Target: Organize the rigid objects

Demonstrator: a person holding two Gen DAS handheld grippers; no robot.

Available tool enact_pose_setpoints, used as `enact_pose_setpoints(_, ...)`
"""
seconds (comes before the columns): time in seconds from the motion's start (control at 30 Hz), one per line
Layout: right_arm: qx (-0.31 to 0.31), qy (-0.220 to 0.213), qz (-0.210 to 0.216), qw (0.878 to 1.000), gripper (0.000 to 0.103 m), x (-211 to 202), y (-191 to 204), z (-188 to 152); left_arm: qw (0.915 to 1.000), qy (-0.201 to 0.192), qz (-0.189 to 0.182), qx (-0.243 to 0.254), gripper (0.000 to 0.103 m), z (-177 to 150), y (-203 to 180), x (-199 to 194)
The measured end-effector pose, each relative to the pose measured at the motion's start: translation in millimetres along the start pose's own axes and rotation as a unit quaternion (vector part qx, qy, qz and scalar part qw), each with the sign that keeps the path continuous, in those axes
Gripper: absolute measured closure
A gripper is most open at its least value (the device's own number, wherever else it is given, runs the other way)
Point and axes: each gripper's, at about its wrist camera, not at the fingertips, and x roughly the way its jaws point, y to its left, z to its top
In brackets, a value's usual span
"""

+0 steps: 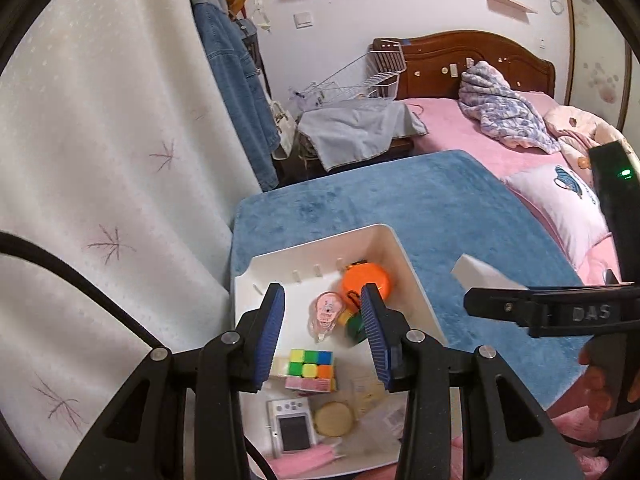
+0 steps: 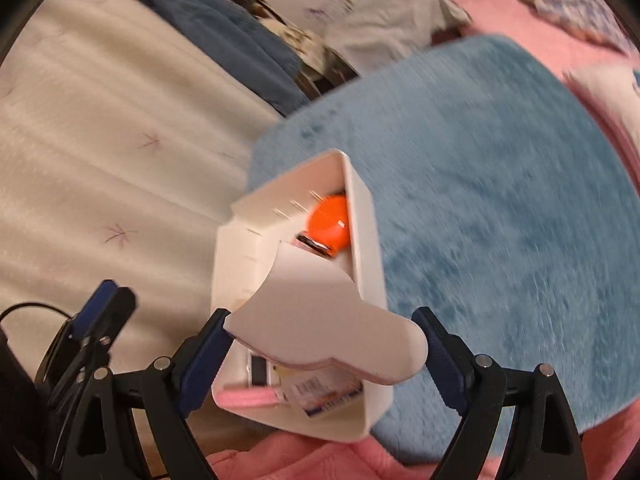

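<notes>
Left wrist view: my left gripper hangs over the white bin, jaws released and holding nothing. The bin sits on a blue mat on the bed. Inside I see an orange case at the far end, a pink tape dispenser beside it, a cube nearer, then a small white device and a round tan disc nearest. To the right, my right gripper carries a white piece above the mat.

Right wrist view: blurred with motion. The right gripper is clenched on the lid, a flat white panel with a rounded notch, held across the jaws over the near half of the bin. The orange case shows beyond the lid's far edge. The left gripper sits low at the left, clear of the bin.

My judgement: the lid is being fitted. To do it well I'd level the panel, line its edges with the bin's rim, lower slowly, and keep the left gripper ready to steady the bin's left wall, since the soft mat may let it tip.
</notes>
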Motion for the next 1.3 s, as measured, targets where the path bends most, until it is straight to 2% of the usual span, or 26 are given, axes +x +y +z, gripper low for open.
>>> enact_pose_setpoints(0.2, -0.07, -0.028, 0.005, 0.997, 0.013, 0, 34, 1, 0.9996, 0.009, 0.015, -0.024, 0.058, -1, 19, 7)
enact_pose_setpoints(0.33, -0.133, -0.049, 0.005, 0.99, 0.013, -3, 59, -3, 0.9988, 0.016, 0.029, -0.037, 0.043, -4, 27, 11)
enact_pose_setpoints(0.4, -0.164, -0.06, 0.014, 0.984, 0.02, -5, 71, -6, 0.9984, 0.017, 0.034, -0.043, 0.038, -6, 30, 10)
enact_pose_setpoints(0.57, -0.223, -0.075, 0.012, 0.972, 0.02, -6, 92, -14, 0.997, 0.024, 0.044, -0.06, 0.035, -9, 40, 12)
enact_pose_setpoints(0.67, -0.229, -0.068, 0.012, 0.971, 0.02, -4, 95, -16, 0.9959, 0.03, 0.044, -0.074, 0.029, -12, 46, 13)
enact_pose_setpoints(0.97, -0.224, -0.053, 0.007, 0.973, 0.019, -5, 96, -26, 0.9941, 0.044, 0.046, -0.088, 0.024, -23, 48, 9)
enact_pose_setpoints(1.3, -0.193, 0.003, -0.018, 0.981, 0.019, 6, 77, -51, 0.9876, 0.098, 0.033, -0.118, 0.013, -47, 44, 14)
